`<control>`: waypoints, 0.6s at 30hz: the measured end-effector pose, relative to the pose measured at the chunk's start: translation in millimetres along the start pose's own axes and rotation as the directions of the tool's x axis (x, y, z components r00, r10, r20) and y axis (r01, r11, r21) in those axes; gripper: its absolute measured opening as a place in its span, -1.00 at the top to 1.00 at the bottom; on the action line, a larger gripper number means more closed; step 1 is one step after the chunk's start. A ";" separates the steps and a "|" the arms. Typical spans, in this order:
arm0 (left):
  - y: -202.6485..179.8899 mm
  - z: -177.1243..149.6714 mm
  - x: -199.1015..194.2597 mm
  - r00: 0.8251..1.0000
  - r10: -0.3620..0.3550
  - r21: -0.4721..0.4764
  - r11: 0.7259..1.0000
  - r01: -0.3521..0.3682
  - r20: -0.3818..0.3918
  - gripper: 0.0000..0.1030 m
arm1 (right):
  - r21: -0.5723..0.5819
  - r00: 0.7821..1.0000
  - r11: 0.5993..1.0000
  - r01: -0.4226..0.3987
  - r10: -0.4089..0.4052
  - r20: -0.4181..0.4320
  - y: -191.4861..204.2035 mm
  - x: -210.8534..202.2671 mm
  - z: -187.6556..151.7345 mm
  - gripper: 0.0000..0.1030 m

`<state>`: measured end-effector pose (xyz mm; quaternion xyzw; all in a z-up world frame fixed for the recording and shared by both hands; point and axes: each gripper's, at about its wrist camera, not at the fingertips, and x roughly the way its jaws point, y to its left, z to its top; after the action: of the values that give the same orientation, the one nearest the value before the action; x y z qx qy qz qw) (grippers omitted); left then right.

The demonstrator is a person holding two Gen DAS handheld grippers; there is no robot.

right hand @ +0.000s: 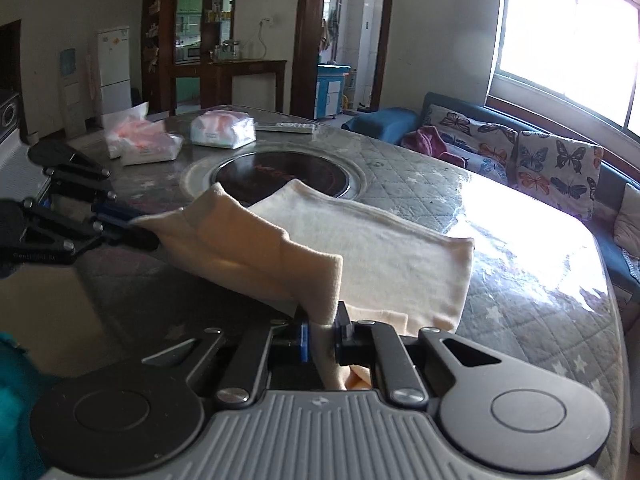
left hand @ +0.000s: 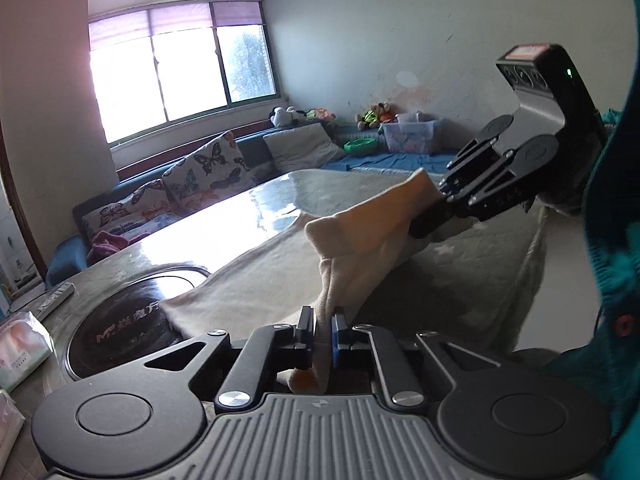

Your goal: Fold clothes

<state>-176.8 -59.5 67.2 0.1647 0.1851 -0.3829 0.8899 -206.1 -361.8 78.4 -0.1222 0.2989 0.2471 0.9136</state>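
Cloth (right hand: 368, 248), cream, half on the counter (right hand: 520, 280), half in the air. Near edge lifted, stretched between two grippers; far part flat on the counter, far corner over the rim of the round black hob (right hand: 288, 176).

Left gripper (left hand: 323, 330) pressed together on one near corner, cloth passing between the blue pads and hanging down behind them. Right gripper (right hand: 322, 334) pinching the other near corner in the same way. In the left wrist view, right gripper (left hand: 430, 220) higher and further forward, over the counter; in the right wrist view, left gripper (right hand: 132, 222) off to the side, at about the level of the lifted edge. No slack at the pinches; a soft sag in the middle of the held edge.

Relation for the next move, as a judgement: held edge running from one gripper to the other, across the person; flat part lying beyond it, away from both grippers, toward the hob. So a fold probably forward, over the flat part, both corners carried together toward the far edge. Right gripper seemingly nearer to the far edge already, left a little behind, so some risk of a skewed fold without levelling first. Also some risk of dragging the flat part on the smooth counter cover.

Beyond the hob, packs of tissues (right hand: 222, 130), well apart from the cloth.
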 end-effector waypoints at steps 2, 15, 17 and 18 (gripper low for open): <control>-4.5 2.4 -14.1 1.000 -0.020 -0.019 1.000 0.021 0.009 0.82 | -0.014 1.000 1.000 -0.012 0.012 0.001 5.6 -17.7 -4.4 0.81; 23.4 18.6 -5.1 0.999 0.019 -0.085 0.996 -0.015 0.043 0.82 | -0.078 1.000 0.997 -0.026 0.026 -0.006 10.6 -32.9 18.4 0.81; 35.8 24.5 5.8 0.999 0.034 -0.091 0.995 -0.031 0.040 0.82 | -0.098 1.000 0.995 -0.025 0.024 -0.014 1.9 -22.4 31.8 0.81; 41.2 27.5 11.5 0.998 0.043 -0.093 0.995 -0.039 0.037 0.82 | -0.107 1.000 0.994 -0.025 0.023 -0.019 -2.8 -15.9 38.7 0.81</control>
<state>-133.3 -51.8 92.3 0.1197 0.1816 -0.3587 0.9078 -196.9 -355.8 118.9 -0.1696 0.2947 0.2726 0.9001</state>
